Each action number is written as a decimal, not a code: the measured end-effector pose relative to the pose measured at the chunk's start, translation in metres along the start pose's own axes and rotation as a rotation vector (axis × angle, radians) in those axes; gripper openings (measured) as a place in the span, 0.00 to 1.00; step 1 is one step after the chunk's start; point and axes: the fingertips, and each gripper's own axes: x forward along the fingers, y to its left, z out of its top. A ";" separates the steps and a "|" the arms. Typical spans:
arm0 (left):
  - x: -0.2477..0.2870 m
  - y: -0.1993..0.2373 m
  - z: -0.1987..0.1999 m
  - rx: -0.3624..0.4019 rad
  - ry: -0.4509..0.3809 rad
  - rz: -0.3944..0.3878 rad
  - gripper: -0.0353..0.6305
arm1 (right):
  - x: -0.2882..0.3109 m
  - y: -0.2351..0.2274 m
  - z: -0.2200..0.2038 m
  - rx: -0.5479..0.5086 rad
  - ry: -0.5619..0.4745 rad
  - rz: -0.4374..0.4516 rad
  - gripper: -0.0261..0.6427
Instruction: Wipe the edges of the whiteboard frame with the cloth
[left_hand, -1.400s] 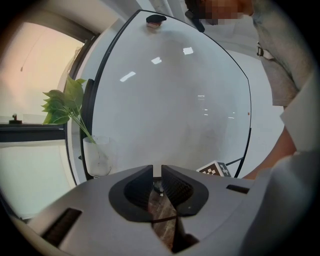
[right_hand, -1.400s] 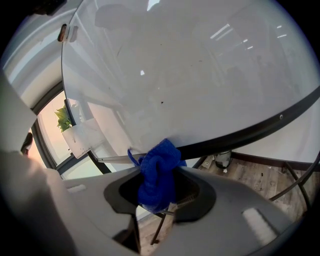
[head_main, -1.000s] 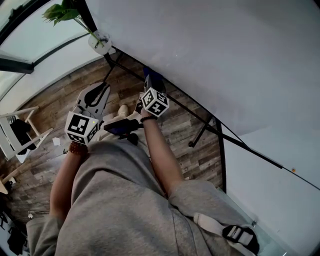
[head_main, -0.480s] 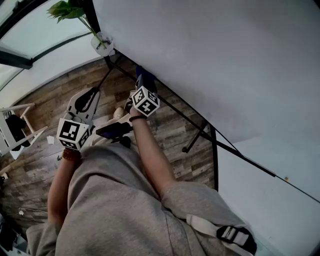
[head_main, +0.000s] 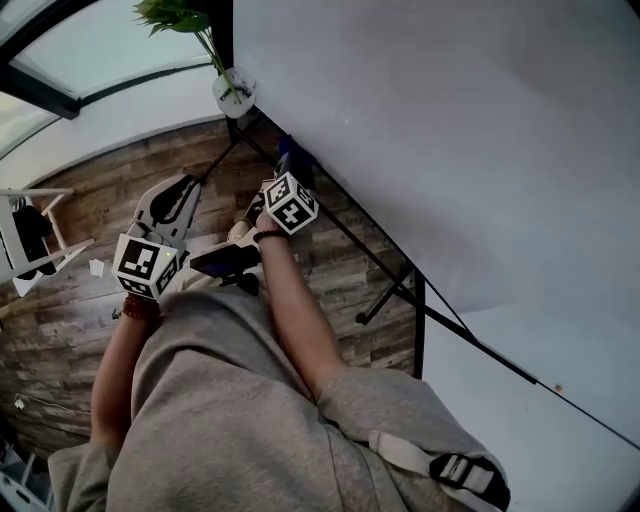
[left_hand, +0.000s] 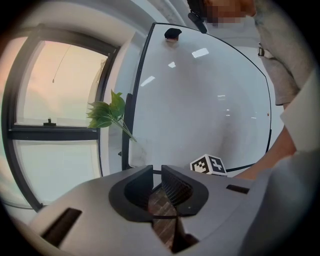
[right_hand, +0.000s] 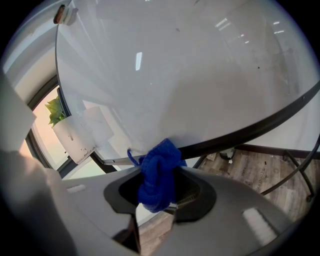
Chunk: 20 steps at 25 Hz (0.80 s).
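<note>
Blue cloth (right_hand: 159, 172) in right gripper (right_hand: 158, 192), at frame (right_hand: 260, 122)

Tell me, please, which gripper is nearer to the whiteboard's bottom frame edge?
Right. The right gripper holds the blue cloth at the frame edge; the left gripper, open, sits back over the floor.

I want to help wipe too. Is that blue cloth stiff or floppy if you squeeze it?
Probably floppy: the cloth bunches into soft folds where the right gripper pinches it. Likely light, since that pinch alone holds it up. It looks fuzzy, so it shouldn't slip easily.
</note>
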 end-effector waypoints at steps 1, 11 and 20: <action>-0.001 0.002 0.000 0.000 0.000 0.005 0.14 | 0.002 0.003 -0.001 -0.002 0.003 0.003 0.26; -0.010 0.022 -0.006 -0.016 0.008 0.075 0.14 | 0.019 0.031 -0.007 -0.006 0.016 0.031 0.26; -0.022 0.027 -0.008 -0.027 0.018 0.129 0.14 | 0.023 0.060 -0.012 -0.018 0.044 0.084 0.26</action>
